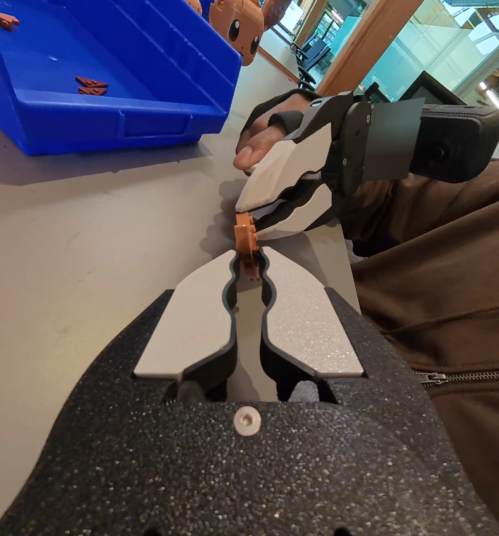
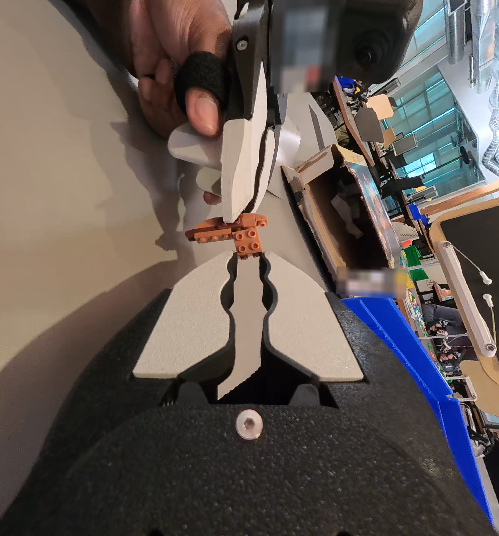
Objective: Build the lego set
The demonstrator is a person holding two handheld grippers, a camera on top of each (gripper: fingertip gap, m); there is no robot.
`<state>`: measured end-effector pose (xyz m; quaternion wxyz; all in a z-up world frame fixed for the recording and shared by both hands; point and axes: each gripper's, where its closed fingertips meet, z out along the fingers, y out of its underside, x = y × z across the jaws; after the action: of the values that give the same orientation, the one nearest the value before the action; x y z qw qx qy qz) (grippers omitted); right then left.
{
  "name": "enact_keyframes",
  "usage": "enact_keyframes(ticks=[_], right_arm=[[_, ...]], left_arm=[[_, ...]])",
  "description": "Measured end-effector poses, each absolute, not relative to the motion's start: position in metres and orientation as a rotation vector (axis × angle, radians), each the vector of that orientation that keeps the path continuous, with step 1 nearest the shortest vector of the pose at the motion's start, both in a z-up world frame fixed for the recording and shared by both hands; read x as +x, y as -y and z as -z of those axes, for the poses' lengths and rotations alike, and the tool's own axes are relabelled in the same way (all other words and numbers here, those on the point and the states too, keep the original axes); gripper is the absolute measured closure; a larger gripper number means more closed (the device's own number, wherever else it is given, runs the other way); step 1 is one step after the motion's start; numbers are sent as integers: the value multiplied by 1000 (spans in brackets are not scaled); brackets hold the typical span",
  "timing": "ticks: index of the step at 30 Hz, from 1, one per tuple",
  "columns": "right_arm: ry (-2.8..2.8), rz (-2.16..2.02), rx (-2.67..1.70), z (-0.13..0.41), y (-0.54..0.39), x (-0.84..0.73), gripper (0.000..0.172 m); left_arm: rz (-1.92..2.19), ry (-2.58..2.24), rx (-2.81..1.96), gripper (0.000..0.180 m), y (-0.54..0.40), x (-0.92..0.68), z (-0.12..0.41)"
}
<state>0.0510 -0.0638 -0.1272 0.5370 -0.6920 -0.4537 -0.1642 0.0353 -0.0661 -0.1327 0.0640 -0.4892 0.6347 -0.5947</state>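
Fingers [image 1: 222, 262] of the left gripper [image 1: 247, 256] pinched one end of a small orange-brown brick assembly [image 1: 245, 235] at frame centre, while the right gripper [image 2: 249, 255] clamped its fingers [image 2: 274, 261] on the square studded end [image 2: 247, 242]. Both held it just above the grey tabletop [image 1: 68, 261]. At upper left sat a blue bin [image 1: 112, 87] containing dark red pieces [image 1: 93, 85], with a brown toy head [image 1: 241, 32] beyond it.

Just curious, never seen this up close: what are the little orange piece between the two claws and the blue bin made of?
The orange brick assembly, clamped by both the left claw and right claw, looks like glossy hard plastic, with moulded studs. The blue bin seems rigid moulded plastic too, semi-shiny with ribbed walls.
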Motion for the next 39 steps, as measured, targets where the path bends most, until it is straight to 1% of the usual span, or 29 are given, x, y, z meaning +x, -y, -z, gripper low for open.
enact_keyframes(ticks=[17, 39], right_arm=[[1086, 363, -1639, 125, 67, 47, 158], [1127, 476, -1723, 140, 62, 49, 158]], left_arm=[[1839, -1947, -1441, 169, 69, 32, 131], [1730, -1973, -1578, 170, 66, 34, 144]])
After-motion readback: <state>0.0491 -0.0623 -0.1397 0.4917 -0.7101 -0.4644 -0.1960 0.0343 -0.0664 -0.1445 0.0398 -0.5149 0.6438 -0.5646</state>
